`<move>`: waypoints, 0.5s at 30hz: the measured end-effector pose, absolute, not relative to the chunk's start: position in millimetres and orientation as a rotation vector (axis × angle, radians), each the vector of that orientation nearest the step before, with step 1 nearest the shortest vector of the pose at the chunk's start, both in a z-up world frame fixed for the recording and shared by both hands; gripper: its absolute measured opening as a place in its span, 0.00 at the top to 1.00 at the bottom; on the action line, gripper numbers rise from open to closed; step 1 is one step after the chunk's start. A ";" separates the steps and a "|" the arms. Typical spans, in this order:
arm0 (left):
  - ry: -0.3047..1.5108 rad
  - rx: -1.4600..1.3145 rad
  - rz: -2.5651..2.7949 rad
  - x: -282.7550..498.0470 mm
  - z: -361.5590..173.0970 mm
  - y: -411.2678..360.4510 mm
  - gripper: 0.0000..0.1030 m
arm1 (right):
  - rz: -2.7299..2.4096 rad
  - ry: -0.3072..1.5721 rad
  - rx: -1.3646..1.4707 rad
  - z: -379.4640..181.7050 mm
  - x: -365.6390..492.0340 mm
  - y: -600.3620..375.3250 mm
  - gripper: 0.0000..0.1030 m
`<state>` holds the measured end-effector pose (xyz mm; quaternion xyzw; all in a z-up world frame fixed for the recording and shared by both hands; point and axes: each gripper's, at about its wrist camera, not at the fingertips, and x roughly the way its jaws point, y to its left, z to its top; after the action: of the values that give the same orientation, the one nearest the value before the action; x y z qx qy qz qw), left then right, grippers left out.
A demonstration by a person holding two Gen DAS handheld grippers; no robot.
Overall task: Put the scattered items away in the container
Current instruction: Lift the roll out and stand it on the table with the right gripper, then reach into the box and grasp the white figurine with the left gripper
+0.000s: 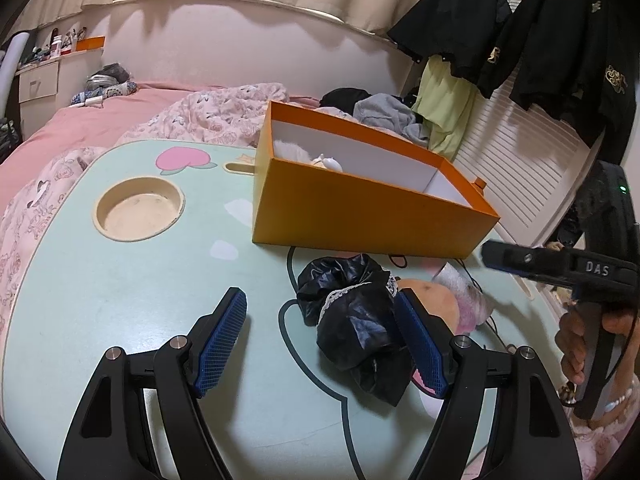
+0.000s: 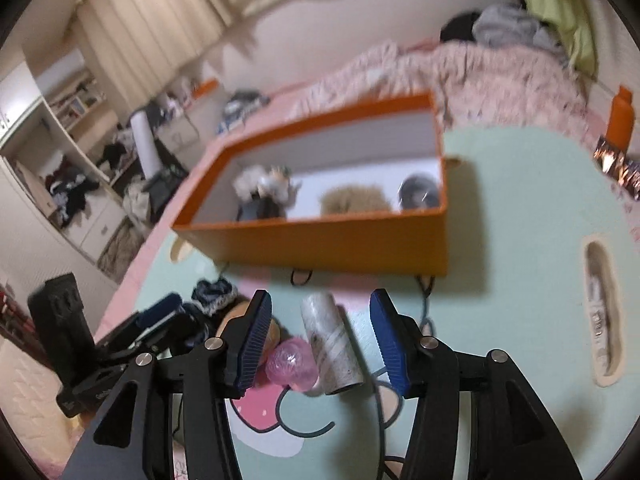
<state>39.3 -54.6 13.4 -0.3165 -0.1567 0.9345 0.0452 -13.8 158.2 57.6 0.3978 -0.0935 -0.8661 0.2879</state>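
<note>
An orange box (image 1: 360, 216) stands on the mint-green table (image 1: 120, 288); it also shows in the right wrist view (image 2: 328, 244), holding several fluffy items. A black lace-trimmed fabric bundle (image 1: 356, 316) lies between the fingers of my open left gripper (image 1: 320, 344), close to the right finger. A white lint roller (image 2: 330, 344) with a pink handle (image 2: 292, 366) lies between the fingers of my open right gripper (image 2: 320, 340). The right gripper (image 1: 560, 276) also shows at the right edge of the left wrist view.
A round cup recess (image 1: 138, 210) sits in the table at the left. A slot (image 2: 602, 316) is at the table's right side. A foil snack wrapper (image 2: 618, 168) lies far right. A pink bed (image 1: 100, 120) with clothes surrounds the table.
</note>
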 end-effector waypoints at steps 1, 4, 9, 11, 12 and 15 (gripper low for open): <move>-0.484 -0.952 2.857 40.5 14.5 -55.4 0.26 | -2.338 -0.255 1.035 58.9 -10.7 160.7 0.51; -0.504 -0.905 2.859 44.4 21.3 -58.7 0.26 | -2.410 -0.284 0.946 56.9 1.9 168.7 0.51; -0.442 -0.877 2.785 44.3 59.9 -52.3 0.26 | -2.457 -0.326 0.852 45.7 25.9 171.1 0.51; -0.343 -0.874 2.797 34.3 83.3 -46.2 0.26 | -2.455 -0.312 0.835 44.2 30.6 166.5 0.51; -0.296 -0.882 2.804 26.5 92.9 -43.8 0.26 | -2.455 -0.304 0.833 44.7 31.0 164.8 0.51; -0.159 -0.972 2.800 -13.7 117.9 -36.8 0.34 | -2.450 -0.288 0.833 45.1 31.6 160.9 0.51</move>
<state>-13.7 -36.8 117.9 -0.3264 -0.0534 0.9397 0.0868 31.6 160.9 45.1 0.3085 -0.1067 -0.9071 0.2659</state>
